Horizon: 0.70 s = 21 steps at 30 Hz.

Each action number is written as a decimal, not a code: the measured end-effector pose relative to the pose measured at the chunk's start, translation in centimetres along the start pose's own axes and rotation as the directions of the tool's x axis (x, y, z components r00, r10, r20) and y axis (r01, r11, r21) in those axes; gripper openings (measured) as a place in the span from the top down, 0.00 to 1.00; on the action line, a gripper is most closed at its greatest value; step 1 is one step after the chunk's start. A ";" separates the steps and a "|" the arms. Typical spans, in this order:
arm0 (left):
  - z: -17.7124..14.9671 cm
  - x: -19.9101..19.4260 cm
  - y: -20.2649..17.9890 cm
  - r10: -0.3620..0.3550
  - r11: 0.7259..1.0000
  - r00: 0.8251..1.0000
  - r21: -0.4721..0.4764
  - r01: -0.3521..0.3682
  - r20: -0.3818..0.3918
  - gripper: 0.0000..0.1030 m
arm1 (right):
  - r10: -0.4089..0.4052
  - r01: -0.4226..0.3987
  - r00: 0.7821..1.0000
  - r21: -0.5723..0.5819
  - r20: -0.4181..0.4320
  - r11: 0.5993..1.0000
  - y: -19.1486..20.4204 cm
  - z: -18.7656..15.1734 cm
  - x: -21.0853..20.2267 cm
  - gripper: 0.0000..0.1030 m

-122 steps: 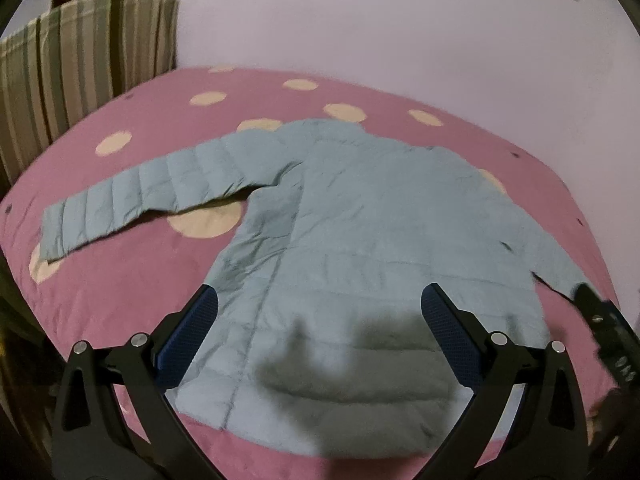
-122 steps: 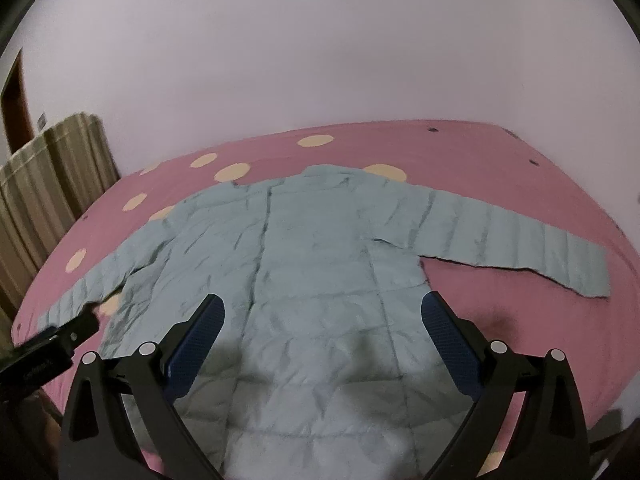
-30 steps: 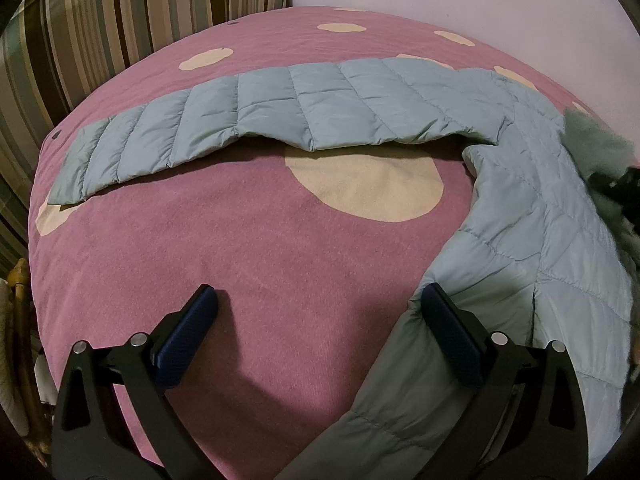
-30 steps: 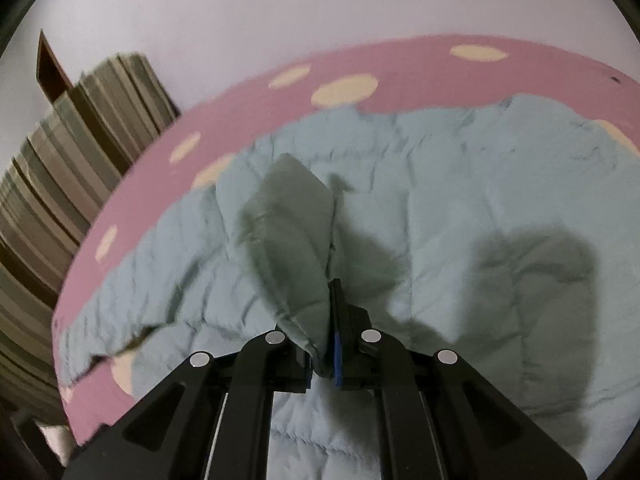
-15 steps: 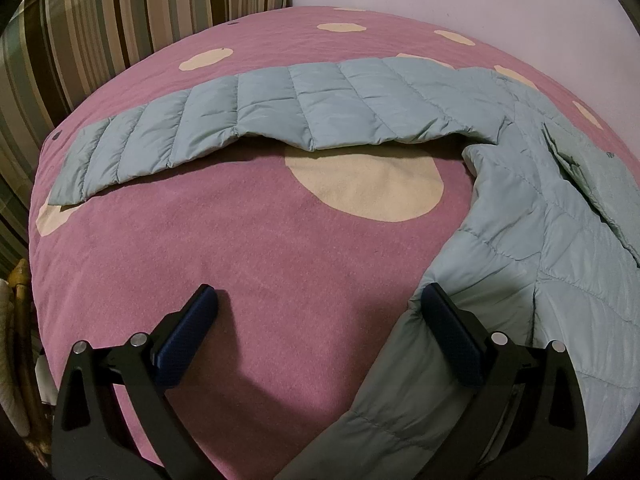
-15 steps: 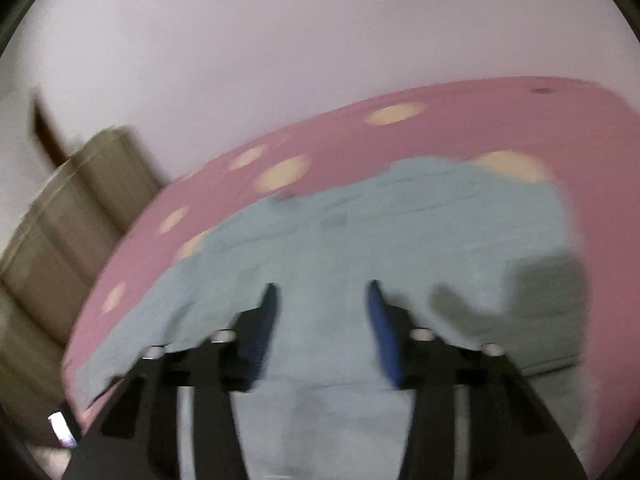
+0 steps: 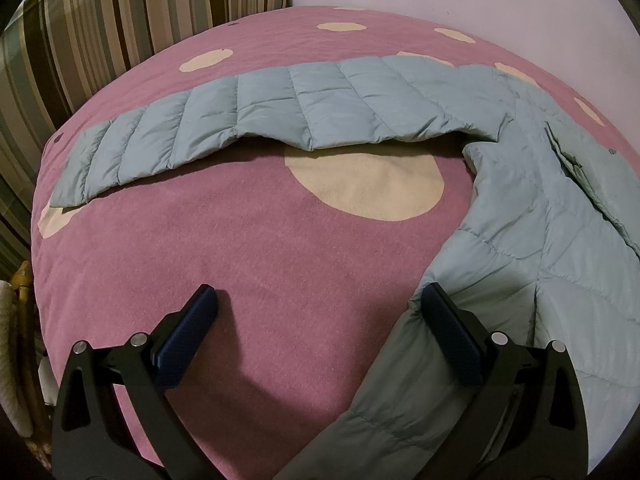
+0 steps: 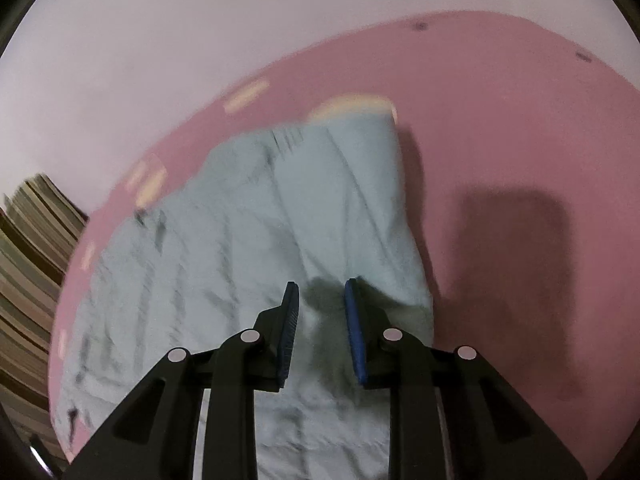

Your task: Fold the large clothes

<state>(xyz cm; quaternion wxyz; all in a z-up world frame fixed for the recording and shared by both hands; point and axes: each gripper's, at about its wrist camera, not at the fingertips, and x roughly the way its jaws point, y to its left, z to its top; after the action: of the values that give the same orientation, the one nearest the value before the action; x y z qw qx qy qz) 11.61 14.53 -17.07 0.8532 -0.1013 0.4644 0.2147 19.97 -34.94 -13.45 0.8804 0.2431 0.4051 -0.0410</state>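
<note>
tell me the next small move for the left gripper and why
Probably swing the left gripper up to the cuff of the outstretched sleeve and close on it. The jaws are wide open and empty, that sleeve lies flat across the pink bedspread, while the other side of the puffer jacket looks already folded in.

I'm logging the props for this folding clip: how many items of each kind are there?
Jacket: 1
Bedspread: 1
Striped curtain: 1
Left gripper, open, empty: 1
Right gripper, open above the jacket, empty: 1
Total: 5
</note>
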 end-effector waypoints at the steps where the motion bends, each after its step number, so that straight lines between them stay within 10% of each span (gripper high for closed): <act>1: 0.0 0.0 0.0 0.002 1.000 1.000 0.002 -0.002 0.000 0.02 | -0.002 0.002 1.000 0.001 0.026 1.000 0.3 1.0 -0.4 0.75; 17: 0.0 0.0 0.0 0.004 1.000 1.000 0.003 -0.004 0.001 0.02 | -0.145 0.146 0.989 0.031 -0.035 0.989 -1.3 6.7 6.6 0.75; 21: 0.0 0.0 0.0 0.005 1.000 1.000 0.004 -0.005 0.002 0.02 | -0.128 0.128 0.991 -0.004 0.034 0.992 1.1 5.0 2.5 0.49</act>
<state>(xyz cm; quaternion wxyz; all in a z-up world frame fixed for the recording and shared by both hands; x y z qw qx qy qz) 11.63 14.55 -17.08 0.8532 -0.0983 0.4644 0.2162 25.43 -36.03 -12.07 0.8833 0.2133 0.4052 -0.1001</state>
